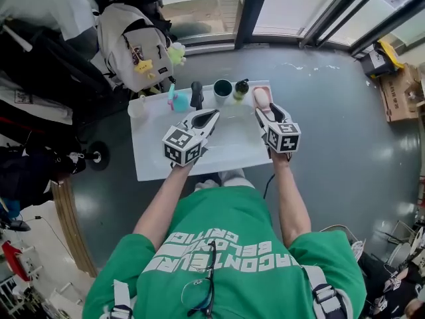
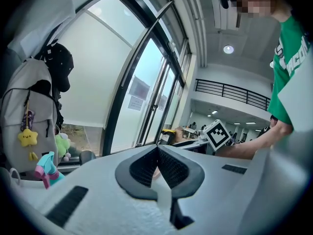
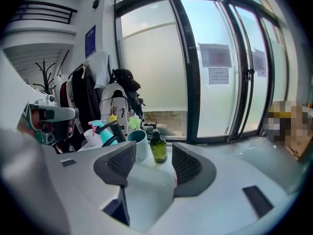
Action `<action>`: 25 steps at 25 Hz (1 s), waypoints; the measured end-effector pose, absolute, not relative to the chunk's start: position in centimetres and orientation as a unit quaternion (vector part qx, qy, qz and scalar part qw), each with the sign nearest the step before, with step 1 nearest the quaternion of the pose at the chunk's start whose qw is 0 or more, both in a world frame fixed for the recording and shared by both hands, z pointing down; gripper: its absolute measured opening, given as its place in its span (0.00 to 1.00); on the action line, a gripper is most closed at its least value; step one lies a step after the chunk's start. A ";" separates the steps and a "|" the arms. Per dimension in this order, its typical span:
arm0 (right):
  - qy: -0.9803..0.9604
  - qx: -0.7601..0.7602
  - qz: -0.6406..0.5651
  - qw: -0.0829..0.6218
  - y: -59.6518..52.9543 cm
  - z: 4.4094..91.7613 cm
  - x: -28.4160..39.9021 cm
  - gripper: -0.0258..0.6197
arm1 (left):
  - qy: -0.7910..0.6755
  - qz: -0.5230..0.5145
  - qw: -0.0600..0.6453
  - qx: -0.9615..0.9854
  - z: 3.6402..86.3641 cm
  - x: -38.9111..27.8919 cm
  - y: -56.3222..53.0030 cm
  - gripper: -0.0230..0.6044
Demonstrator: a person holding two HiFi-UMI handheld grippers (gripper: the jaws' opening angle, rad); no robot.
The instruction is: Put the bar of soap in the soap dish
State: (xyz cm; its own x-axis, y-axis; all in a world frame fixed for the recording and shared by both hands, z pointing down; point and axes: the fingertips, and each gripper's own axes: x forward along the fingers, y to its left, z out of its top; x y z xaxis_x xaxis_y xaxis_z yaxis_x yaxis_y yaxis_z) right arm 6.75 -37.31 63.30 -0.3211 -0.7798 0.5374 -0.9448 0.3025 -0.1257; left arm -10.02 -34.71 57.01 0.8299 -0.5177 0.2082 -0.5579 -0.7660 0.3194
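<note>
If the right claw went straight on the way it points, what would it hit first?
Probably the small dark-green bottle with a black cap, framed between the right claw's open jaws; depth is unclear, so the white table could come first.

Looks like an office or lab building, with an improvised test corner by the windows. Floor-to-ceiling glass doors (image 3: pixel 220 58) in dark frames carry taped paper notices (image 3: pixel 218 76). The floor (image 1: pixel 332 131) is bare grey. A small white table (image 1: pixel 153 158) serves as the workstation. Next to it, a coat rack holds a backpack (image 1: pixel 136 52) and jackets. Cardboard boxes (image 1: pixel 398 95) are stacked off to the side. The left gripper view shows an open hall behind, with a mezzanine railing (image 2: pixel 232 93) and recessed ceiling lights (image 2: pixel 228 49).
</note>
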 end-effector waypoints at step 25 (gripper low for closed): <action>-0.840 0.501 0.160 0.136 -29.4 55.7 5.6 0.09 | -0.284 0.029 0.164 0.944 53.5 -5.9 -29.5 0.05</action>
State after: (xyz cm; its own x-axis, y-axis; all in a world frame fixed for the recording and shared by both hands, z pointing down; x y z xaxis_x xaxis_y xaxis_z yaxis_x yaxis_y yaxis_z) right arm 5.58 -29.45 55.74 -0.4612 -0.7977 0.3885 -0.8847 0.4470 -0.1323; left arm -5.89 -29.48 53.54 0.8368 -0.5271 0.1479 -0.5461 -0.7850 0.2925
